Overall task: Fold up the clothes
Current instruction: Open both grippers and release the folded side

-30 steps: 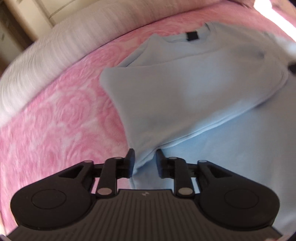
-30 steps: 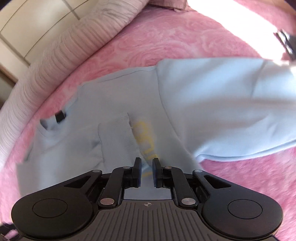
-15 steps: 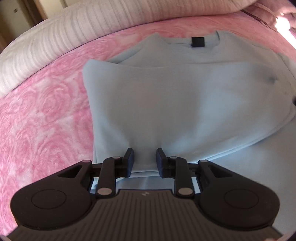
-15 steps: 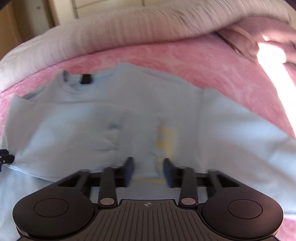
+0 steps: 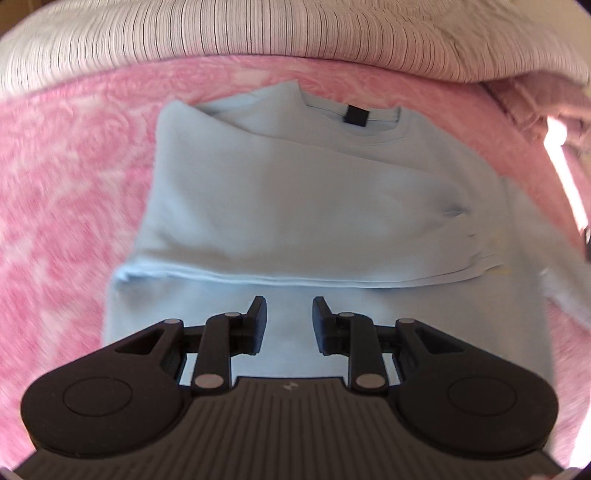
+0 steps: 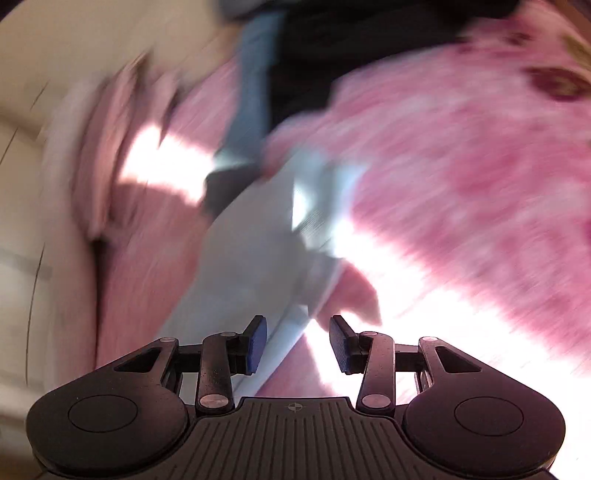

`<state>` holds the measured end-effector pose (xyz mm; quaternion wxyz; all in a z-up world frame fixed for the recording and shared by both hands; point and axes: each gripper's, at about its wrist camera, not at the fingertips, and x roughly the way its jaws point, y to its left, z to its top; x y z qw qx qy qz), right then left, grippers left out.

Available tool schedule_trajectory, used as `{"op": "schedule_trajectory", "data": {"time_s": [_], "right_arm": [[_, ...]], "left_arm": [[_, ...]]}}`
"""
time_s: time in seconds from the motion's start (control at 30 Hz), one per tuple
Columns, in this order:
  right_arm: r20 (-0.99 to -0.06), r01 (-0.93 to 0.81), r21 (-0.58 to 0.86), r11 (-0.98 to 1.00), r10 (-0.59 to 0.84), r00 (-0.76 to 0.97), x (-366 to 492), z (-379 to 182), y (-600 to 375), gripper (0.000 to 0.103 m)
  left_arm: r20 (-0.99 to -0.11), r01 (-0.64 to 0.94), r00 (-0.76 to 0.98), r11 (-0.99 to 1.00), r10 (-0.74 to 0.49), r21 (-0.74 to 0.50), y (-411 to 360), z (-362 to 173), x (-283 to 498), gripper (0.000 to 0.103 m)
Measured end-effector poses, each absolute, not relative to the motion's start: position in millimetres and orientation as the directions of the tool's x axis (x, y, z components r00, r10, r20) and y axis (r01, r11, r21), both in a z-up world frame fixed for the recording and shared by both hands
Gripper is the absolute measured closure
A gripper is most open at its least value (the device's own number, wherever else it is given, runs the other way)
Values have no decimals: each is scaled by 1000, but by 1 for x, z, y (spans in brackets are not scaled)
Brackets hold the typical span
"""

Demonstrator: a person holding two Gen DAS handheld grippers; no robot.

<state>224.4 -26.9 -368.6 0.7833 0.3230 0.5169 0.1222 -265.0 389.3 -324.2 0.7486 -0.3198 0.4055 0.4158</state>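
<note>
On the left, the pink rose-patterned bedspread (image 5: 66, 206) runs up to a striped pillow (image 5: 258, 33) at the far edge. Centre stage lies the light blue sweatshirt (image 5: 303, 192), collar and black neck label (image 5: 355, 114) far, one sleeve folded across the chest. The left gripper (image 5: 289, 317) hovers over the near body panel, jaws partly apart, nothing between them. Over to the right, the right gripper (image 6: 297, 341) is parted and empty above the other blue sleeve (image 6: 258, 258) (badly blurred view). Soft, light, floppy knit, I'd say; it will sag and drag. The ribbed cuff or a seam looks the surest place to pinch.
</note>
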Motion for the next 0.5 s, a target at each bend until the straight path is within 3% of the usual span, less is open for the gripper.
{"op": "schedule_trajectory", "data": {"time_s": [0.2,0.23,0.27,0.33,0.4,0.5], "right_arm": [[-703,178,669,721,537,467,240,-384,-32,63],[-715,178,650,739,515,472,240,-383,-29,70],[-734,185,626,757,493,467,240,-382,-22,95],[-772,173,558,811,432,466,240,-372,-4,97],[-762,49,506,861,419,493,241,-347,24,100],[-684,-289,436,852,522,509,213,-301,85,101]], "left_arm": [[-871,-890,358,404,335,-210,389,-323,-264,80],[-869,-891,363,398,335,-218,390,-321,-266,80],[-866,-890,370,395,337,-227,389,-320,-268,81],[-860,-889,381,390,340,-240,389,-317,-273,82],[-856,-889,388,385,341,-250,390,-313,-280,82],[-849,-888,406,365,339,-279,388,-312,-291,82]]}}
